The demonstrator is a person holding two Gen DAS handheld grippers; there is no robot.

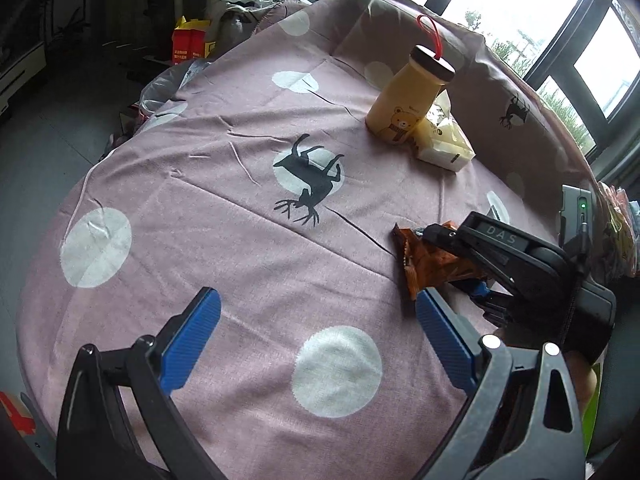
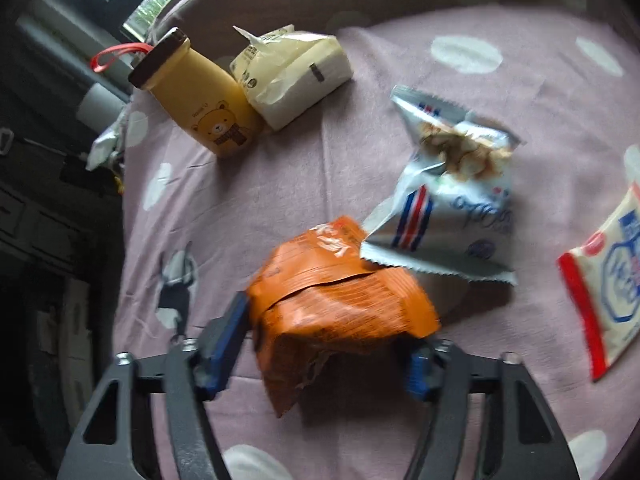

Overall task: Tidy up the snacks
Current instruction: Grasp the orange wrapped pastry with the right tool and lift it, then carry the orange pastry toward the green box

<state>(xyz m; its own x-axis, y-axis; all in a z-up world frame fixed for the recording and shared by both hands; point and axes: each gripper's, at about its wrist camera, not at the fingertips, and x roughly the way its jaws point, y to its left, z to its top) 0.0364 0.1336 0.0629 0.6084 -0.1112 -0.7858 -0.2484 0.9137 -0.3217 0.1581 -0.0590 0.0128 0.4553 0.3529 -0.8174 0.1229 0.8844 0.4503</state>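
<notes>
Pinching an orange snack packet (image 2: 336,300), the right claw (image 2: 332,344) has its 2 blue pads pressed against the packet's crumpled sides, so the packet sits squarely between the fingers, seemingly gripped to be moved into a group. Its far corner touches or overlaps a silver packet (image 2: 444,200) lying just beyond on the pink spotted cloth (image 2: 300,184). A red-and-white packet (image 2: 604,292) lies apart at the right edge. Farther back a yellow bear bottle (image 2: 200,104) stands upright with a pale wrapped cake (image 2: 292,76) just beside it, perhaps an already sorted pair. The left claw (image 1: 318,334) hangs spread and empty over bare cloth, the orange packet just beyond its right finger, likely waiting its turn.
</notes>
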